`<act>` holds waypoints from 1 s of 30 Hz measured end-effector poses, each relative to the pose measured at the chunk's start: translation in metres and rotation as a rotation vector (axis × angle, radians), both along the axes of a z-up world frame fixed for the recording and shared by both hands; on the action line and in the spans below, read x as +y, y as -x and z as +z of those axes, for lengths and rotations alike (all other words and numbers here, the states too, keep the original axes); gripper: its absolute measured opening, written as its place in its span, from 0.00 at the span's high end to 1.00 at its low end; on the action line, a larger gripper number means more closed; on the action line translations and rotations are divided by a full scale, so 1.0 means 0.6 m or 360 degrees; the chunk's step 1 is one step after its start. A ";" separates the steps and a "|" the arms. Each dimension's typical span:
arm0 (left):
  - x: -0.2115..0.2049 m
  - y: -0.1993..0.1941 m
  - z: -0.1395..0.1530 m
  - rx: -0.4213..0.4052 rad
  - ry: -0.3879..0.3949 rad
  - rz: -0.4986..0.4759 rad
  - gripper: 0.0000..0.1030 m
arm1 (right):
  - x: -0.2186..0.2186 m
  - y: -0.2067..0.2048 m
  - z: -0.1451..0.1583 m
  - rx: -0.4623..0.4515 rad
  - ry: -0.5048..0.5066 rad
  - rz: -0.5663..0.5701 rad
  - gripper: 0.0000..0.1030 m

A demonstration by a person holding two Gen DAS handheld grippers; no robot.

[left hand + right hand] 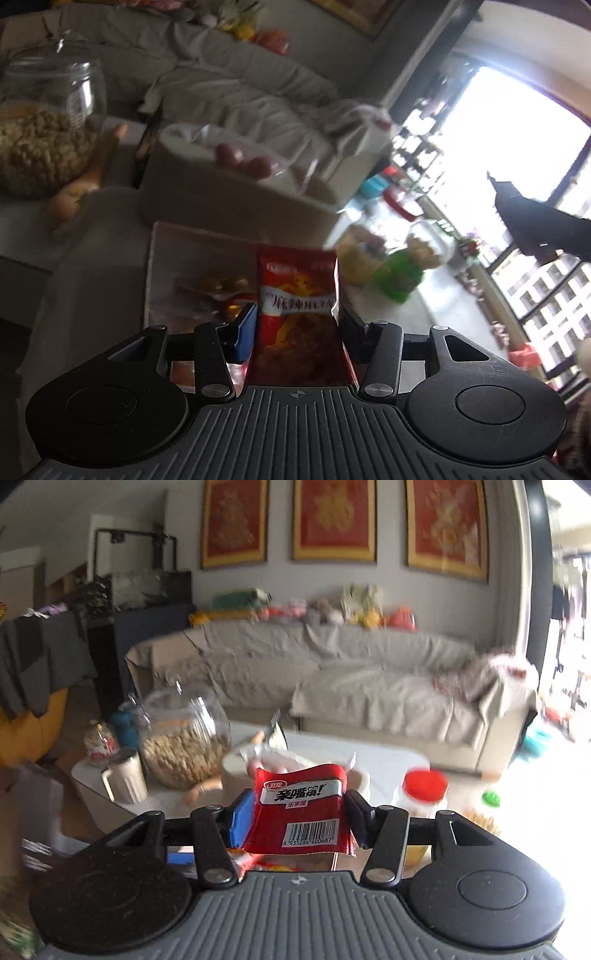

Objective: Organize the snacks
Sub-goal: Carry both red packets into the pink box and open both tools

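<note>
Pinched shut in each hand-held gripper, left (297, 321) and right (299, 808), above the tabletop (388, 760): a red snack packet (297, 295) (301, 805), probably light, crinkly, slippery, best held mid-body.

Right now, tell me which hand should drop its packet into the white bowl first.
Right. Its gripper holds the red packet just in front of the white bowl. The left gripper, holding another packet, sees the bowl farther off.
</note>
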State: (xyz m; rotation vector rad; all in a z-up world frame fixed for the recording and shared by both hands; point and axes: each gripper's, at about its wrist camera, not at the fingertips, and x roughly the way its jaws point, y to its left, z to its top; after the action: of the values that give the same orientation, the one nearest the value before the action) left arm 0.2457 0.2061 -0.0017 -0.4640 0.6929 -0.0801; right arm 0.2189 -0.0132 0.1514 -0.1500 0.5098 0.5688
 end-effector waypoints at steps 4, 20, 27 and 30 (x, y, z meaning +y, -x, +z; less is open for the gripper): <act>0.043 0.008 -0.010 -0.0142 -0.0015 0.0126 0.52 | 0.004 -0.038 -0.044 0.0140 0.0000 -0.0015 0.49; -0.052 0.289 0.129 -0.0414 -0.0400 0.0386 0.52 | 0.002 0.024 -0.078 0.0190 -0.0122 0.0043 0.26; -0.148 0.368 0.091 -0.0242 -0.0353 0.0229 0.79 | -0.089 0.224 -0.102 0.0081 -0.0038 0.0020 0.19; -0.183 0.405 0.085 -0.0185 -0.0307 0.0133 0.86 | -0.129 0.277 -0.118 0.0163 -0.0049 0.0007 0.19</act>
State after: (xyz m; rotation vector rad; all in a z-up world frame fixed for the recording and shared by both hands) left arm 0.0030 0.0962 0.0492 -0.3002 0.5604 0.0382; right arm 0.0526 -0.0908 0.0808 -0.0932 0.6000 0.5907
